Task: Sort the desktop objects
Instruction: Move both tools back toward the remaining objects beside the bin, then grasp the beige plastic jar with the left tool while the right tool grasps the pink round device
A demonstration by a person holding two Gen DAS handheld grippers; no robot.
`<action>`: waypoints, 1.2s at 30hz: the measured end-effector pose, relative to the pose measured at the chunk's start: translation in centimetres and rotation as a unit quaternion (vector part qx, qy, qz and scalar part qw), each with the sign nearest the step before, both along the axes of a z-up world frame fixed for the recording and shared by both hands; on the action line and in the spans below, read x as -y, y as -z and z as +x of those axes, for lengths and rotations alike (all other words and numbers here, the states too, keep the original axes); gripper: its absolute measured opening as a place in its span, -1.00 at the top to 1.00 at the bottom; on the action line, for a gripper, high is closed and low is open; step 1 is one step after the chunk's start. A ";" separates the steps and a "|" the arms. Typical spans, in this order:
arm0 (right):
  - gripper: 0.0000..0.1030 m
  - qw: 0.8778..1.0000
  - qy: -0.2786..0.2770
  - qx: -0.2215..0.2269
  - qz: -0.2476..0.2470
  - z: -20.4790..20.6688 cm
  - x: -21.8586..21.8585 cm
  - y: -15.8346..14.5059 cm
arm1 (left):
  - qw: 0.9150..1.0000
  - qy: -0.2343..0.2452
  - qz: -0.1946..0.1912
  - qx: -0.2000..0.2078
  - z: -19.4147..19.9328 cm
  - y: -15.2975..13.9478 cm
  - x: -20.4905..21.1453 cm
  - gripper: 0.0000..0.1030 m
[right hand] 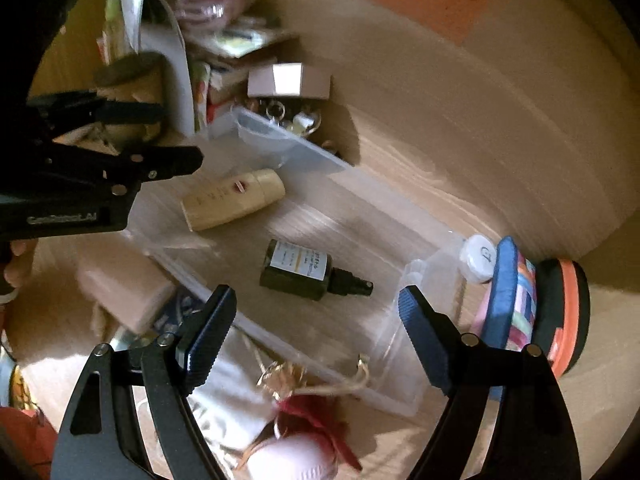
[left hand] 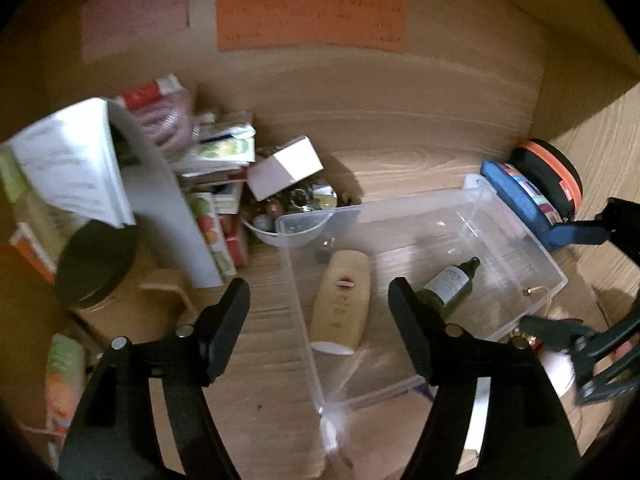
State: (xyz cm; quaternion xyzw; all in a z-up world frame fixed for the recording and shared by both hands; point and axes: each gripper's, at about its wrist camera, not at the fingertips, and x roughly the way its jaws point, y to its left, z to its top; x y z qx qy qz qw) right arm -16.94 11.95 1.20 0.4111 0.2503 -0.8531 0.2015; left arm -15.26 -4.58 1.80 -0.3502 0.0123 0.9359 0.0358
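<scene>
A clear plastic bin point(left hand: 516, 236) point(right hand: 412, 364) stands on the wooden desk. In it lie a cream lotion bottle point(left hand: 342, 300) point(right hand: 232, 200) and a dark green spray bottle point(left hand: 450, 286) point(right hand: 304, 270). My left gripper point(left hand: 320, 320) is open and empty, above the bin's near left side over the cream bottle; it also shows in the right wrist view point(right hand: 176, 136). My right gripper point(right hand: 316, 328) is open and empty, just above the bin's near rim by the spray bottle. It shows at the right edge of the left wrist view point(left hand: 592, 280).
A heap of boxes, papers and packets point(left hand: 208, 160) and a bowl of small trinkets point(left hand: 292, 216) lie at the back left. A dark-lidded jar point(left hand: 96, 264) stands left. A blue pouch point(left hand: 520, 196) and an orange-rimmed case point(left hand: 556, 176) sit right. A red tassel ornament point(right hand: 312, 412) lies in front.
</scene>
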 end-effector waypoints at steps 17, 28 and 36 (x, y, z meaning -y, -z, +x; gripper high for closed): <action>-0.86 0.983 0.060 -0.102 -0.137 9.6 -5.8 -5.3 | 0.998 -0.016 -0.015 -0.051 8.3 -1.7 -0.7 -0.83; -0.88 0.978 0.091 -0.084 -0.167 12.3 -8.8 -2.1 | 0.999 -0.011 0.004 0.038 8.8 4.2 -2.1 -0.84; -0.88 0.981 0.109 -0.012 -0.160 11.5 -9.2 3.6 | 0.997 -0.014 0.009 0.076 8.3 6.7 -2.9 -0.84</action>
